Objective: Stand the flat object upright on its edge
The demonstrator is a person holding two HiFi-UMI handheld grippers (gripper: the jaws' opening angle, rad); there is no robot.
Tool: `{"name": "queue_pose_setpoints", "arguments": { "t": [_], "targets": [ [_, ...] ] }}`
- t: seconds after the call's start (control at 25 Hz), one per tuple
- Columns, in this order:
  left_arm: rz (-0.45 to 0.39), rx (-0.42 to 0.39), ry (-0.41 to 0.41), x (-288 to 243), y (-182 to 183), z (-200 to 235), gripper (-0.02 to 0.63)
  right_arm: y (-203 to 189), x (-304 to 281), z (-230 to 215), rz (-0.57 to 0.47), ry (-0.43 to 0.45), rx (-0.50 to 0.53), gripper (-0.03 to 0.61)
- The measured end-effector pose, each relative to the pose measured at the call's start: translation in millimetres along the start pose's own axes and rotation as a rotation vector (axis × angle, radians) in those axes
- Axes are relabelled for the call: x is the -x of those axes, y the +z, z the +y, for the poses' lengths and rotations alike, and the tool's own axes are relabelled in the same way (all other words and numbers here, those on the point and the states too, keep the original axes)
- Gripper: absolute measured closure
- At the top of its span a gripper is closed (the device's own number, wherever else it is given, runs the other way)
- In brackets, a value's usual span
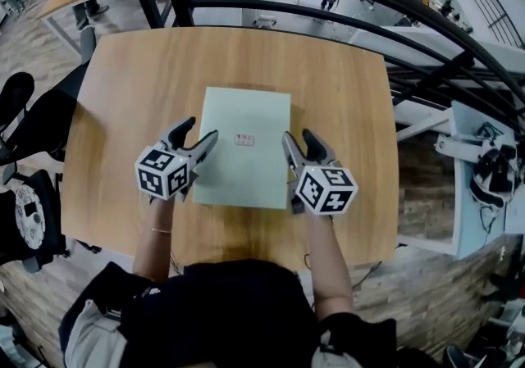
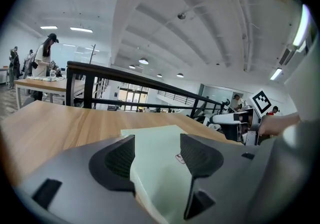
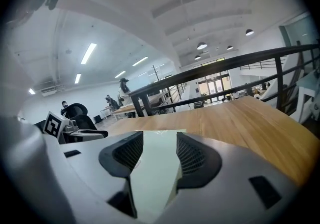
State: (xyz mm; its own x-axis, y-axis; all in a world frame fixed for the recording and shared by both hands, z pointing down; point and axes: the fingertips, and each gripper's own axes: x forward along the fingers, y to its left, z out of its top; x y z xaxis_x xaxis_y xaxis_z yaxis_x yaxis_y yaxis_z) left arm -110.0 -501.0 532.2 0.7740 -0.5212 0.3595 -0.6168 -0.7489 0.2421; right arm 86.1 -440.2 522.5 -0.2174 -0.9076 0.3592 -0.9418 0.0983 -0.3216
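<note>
Approach to the lift: a pale green flat object [image 1: 244, 149] is seen lying face-down-flat on the wooden table [image 1: 336, 71], directly between the two hand-held tools and just ahead of both. The left gripper [image 1: 203, 129] is held at the sheet's left edge and the right gripper [image 1: 299, 136] at its right edge, each with its jaws spread and nothing pinched. In both gripper views the green surface is seen through the open gap, with no pad pressed on it.

The task is judged to be at its opening step, since the sheet has not yet been raised. For the next move, one edge would probably have to be caught or pried up on each side, and the sheet then tipped onto its far or near edge. Because it looks thin and sits flush with the wood, getting a jaw under it may be the hard part, and it could topple once stood up.

Whether the inner jaw of either tool rests on the sheet or hovers over it cannot be told. The near corners are covered by the marker cubes in the head view. A small red mark [image 1: 244, 140] near the sheet's middle is too small to be read, and the sheet's thickness cannot be judged.
</note>
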Motion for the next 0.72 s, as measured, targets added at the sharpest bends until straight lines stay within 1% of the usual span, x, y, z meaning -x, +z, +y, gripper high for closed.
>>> {"name": "queue_pose_setpoints", "arguments": {
  "t": [0.08,0.16,0.28,0.44,0.6,0.72],
  "targets": [
    [0.02,0.032,0.004,-6,-8,9,0.337,-10,-8,-7,0.036,-0.02,-0.016,0.364],
    [0.038,0.063,0.006,-11,-14,18,0.333,-18,-17,-12,0.06,-0.031,-0.031,0.356],
    [0.072,0.108,0.012,-19,-25,28,0.33,-31,-30,-18,0.109,-0.035,-0.037,0.353],
    [0.102,0.18,-0.001,-30,-39,36,0.327,-42,-43,-28,0.158,-0.042,-0.069,0.345],
    [0.13,0.211,-0.028,-40,-48,41,0.327,-50,-56,-37,0.196,-0.064,-0.069,0.345],
    [0.144,0.222,-0.034,-45,-53,43,0.322,-60,-65,-42,0.229,-0.062,-0.08,0.341]
  ]
}}
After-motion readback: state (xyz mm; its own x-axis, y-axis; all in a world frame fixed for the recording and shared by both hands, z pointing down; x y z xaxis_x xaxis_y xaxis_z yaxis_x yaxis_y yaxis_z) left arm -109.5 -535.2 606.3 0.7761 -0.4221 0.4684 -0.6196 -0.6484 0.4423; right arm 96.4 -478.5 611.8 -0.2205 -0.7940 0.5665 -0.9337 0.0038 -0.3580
